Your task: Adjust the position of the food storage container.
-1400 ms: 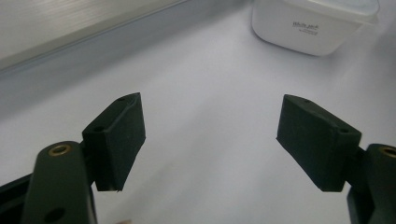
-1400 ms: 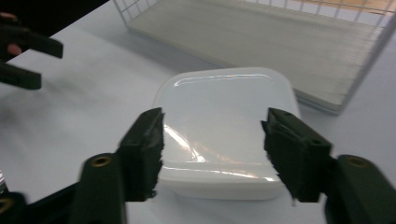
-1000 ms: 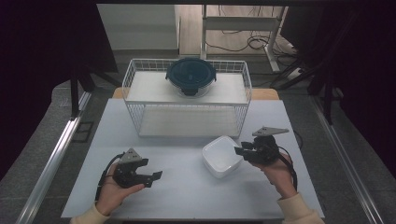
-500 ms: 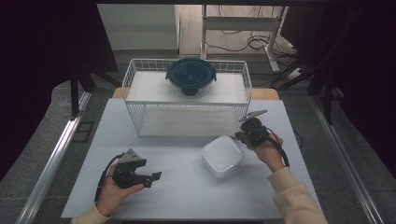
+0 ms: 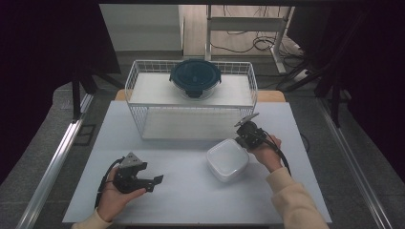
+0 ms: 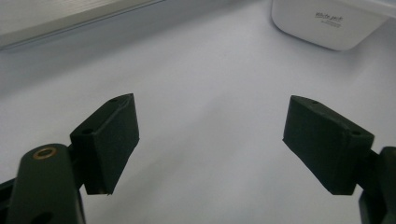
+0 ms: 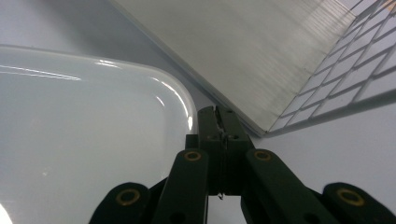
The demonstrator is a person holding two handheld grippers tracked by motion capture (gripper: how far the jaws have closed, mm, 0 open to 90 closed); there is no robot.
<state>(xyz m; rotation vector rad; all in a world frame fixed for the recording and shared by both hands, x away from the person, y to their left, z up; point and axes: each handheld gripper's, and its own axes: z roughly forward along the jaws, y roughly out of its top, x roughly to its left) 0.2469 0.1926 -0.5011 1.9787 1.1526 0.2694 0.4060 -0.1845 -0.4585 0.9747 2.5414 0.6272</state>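
1. Since the earlier frames, the right hand-held gripper (image 5: 241,138) has travelled from the near right part of the bench (image 5: 191,210) toward the far edge, and now sits at the far right corner of the white container (image 5: 227,159); its jaws have just been closing, with nothing seen between them.
2. Left side: the left hand-held gripper (image 5: 155,180) rests in the person's left hand (image 5: 112,198) near the bench's near left corner, unmoved. Its jaws stand wide apart and released, holding nothing and touching nothing but bare bench surface below them.
3. Middle: the white container, lid on, lies on the bench slightly right of centre, just in front of the wire basket (image 5: 138,119).
4. Right side: the right hand-held gripper is clenched fully, its two jaws pressed together; in the right gripper view the tips (image 7: 219,121) lie just beside the container's rounded rim (image 7: 184,100), and whether they touch it I cannot tell.
5. Far edge: the wire basket stands along the bench's far side, with a dark round lidded bowl (image 5: 195,78) on top.
6. Count: two hand-held grippers, one white container, one wire basket, one dark bowl.
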